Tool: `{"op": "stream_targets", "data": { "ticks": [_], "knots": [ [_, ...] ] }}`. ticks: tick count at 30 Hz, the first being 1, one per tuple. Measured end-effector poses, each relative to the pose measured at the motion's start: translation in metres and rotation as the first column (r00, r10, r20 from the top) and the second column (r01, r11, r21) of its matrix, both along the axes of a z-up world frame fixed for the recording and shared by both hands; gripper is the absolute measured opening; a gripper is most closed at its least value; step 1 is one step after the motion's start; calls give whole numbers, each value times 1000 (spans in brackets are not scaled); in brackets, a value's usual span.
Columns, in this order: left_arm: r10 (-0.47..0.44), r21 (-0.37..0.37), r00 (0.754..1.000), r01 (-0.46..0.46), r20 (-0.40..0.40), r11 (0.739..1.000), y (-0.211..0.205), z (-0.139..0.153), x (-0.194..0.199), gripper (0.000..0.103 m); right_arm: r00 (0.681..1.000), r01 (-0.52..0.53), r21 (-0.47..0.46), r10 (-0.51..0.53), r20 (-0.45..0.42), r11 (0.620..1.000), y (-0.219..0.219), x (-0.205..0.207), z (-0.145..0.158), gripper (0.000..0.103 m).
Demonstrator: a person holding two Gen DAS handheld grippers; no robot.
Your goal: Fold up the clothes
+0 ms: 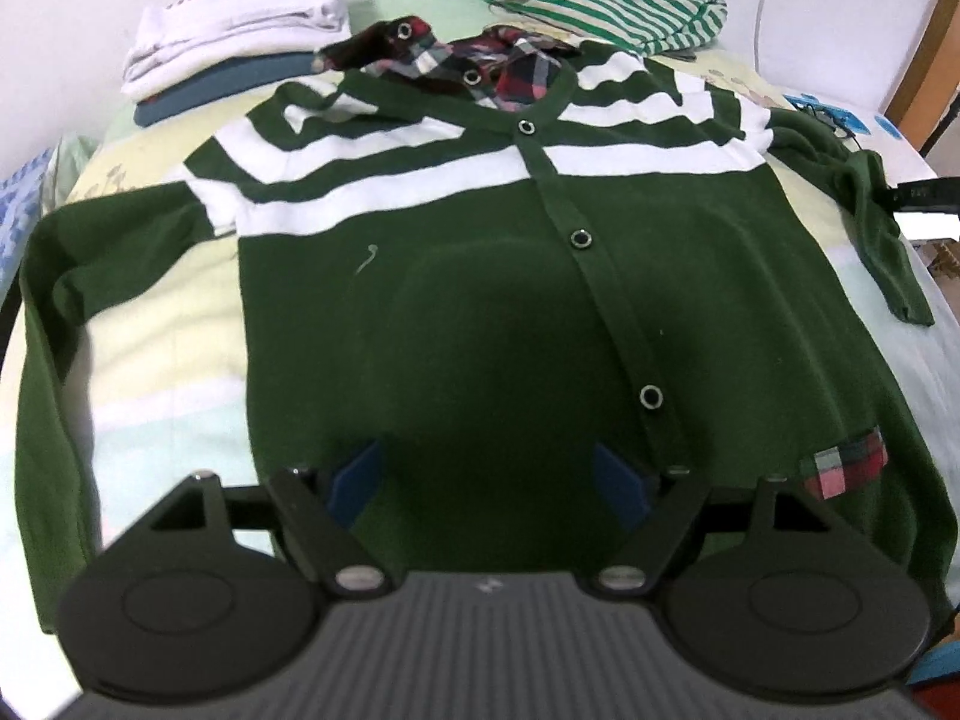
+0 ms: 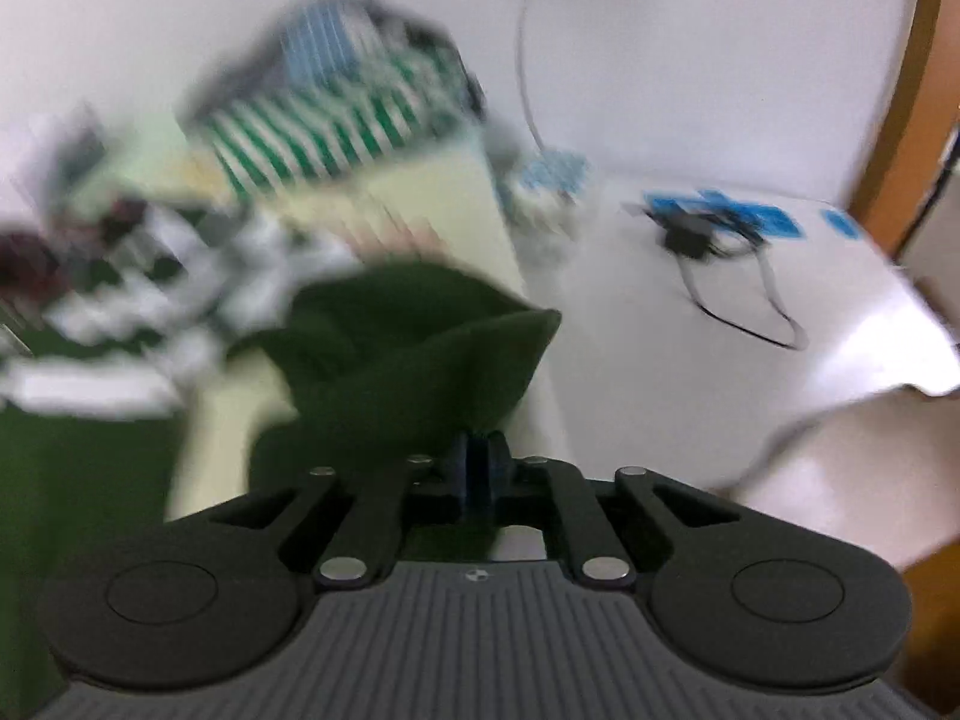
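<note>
A dark green cardigan (image 1: 480, 276) with white chest stripes and a plaid collar lies flat, front up, on the bed. Its left sleeve (image 1: 54, 360) runs down the left side. My left gripper (image 1: 489, 483) is open and empty, hovering over the lower hem. The right sleeve (image 1: 870, 204) is lifted at the right edge, held by my right gripper (image 1: 900, 195). In the right wrist view, which is motion blurred, my right gripper (image 2: 478, 468) is shut on the green sleeve (image 2: 414, 354), which bunches up in front of the blue pads.
A folded white and blue stack (image 1: 240, 30) sits at the back left. A green striped pile (image 1: 606, 0) sits at the back right. A white table (image 2: 750, 312) with a black cable and blue items stands right of the bed (image 1: 162, 324).
</note>
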State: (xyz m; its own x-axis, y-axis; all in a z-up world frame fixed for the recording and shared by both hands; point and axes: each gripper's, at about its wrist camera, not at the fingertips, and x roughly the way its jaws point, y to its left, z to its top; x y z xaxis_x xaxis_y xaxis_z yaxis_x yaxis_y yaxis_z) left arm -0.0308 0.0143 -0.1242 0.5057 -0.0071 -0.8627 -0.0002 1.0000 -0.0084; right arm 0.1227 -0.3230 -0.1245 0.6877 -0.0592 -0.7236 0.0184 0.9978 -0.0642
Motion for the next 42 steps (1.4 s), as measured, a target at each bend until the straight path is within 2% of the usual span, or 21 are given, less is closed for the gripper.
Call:
{"op": "stream_targets", "data": {
  "ticks": [1, 3, 6, 8, 11, 12, 15, 18, 19, 20, 22, 25, 27, 30, 32, 34, 36, 38, 40, 42],
  "knots": [
    [-1, 6, 1000, 1, 3, 1000, 0, 1, -1, 81, 1000, 18, 11, -18, 14, 1000, -3, -4, 6, 24],
    [9, 4, 1000, -9, 3, 1000, 3, 0, -3, 83, 997, 44, 56, -48, 66, 997, -10, -18, 25, 35],
    [24, -1, 1000, -24, -7, 1000, 5, -4, -2, 82, 981, 29, 117, -50, 185, 993, -12, -49, 51, 37],
    [21, -4, 1000, -21, -13, 1000, 5, -6, 0, 82, 975, -76, 170, 37, 218, 983, 0, -62, 55, 38],
    [1, -1, 1000, -1, -15, 1000, 0, -7, 3, 82, 966, -241, 249, 207, 157, 938, 33, -50, 37, 35],
    [-5, 5, 1000, 5, -16, 1000, -2, -7, 4, 82, 966, -248, 269, 216, 141, 931, 43, -42, 29, 36],
    [-10, 3, 1000, 10, -22, 1000, -3, -7, 6, 82, 985, -170, 362, 158, 61, 917, 57, -4, 4, 37],
    [0, 9, 1000, 0, -28, 1000, -4, -8, 2, 82, 997, -66, 495, 81, -9, 866, 54, 25, -13, 36],
    [5, 7, 1000, -5, -30, 1000, -3, -9, 0, 82, 998, -46, 522, 58, -8, 851, 54, 33, -15, 36],
    [10, 4, 999, -10, -32, 1000, -2, -9, -2, 82, 999, -40, 528, 50, -4, 848, 55, 39, -15, 32],
    [18, -1, 999, -18, -33, 1000, 0, -11, -6, 82, 999, -36, 528, 43, -2, 848, 56, 51, -13, 10],
    [35, -9, 999, -36, -35, 999, 5, -14, -13, 83, 999, -52, 481, 44, 27, 875, 52, 53, -3, 6],
    [40, -15, 999, -41, -30, 999, 7, -15, -16, 84, 997, -71, 405, 66, 26, 912, 54, 52, -4, 6],
    [29, -7, 999, -29, -28, 1000, 6, -16, -16, 87, 992, -127, 304, 122, 34, 944, 61, 50, -8, 5],
    [16, 3, 999, -16, -28, 1000, 4, -15, -18, 86, 988, -153, 254, 146, 43, 955, 63, 45, -3, 14],
    [11, -3, 1000, -11, -23, 1000, 8, -11, -24, 86, 990, -138, 264, 126, 63, 955, 57, 30, 9, 20],
    [10, -12, 1000, -10, -23, 1000, 14, -7, -33, 86, 980, -199, 317, 189, 63, 927, 55, 7, 19, 25],
    [9, -29, 1000, -9, -29, 1000, 20, -5, -43, 81, 962, -268, 376, 265, 63, 887, 53, -17, 28, 25],
    [0, -36, 999, -1, -34, 999, 24, -5, -52, 74, 938, -325, 398, 345, 23, 858, 58, -44, 27, 25],
    [-18, -38, 999, 16, -33, 999, 26, -5, -59, 71, 911, -369, 408, 412, -19, 835, 65, -71, 22, 23]
  ]
}}
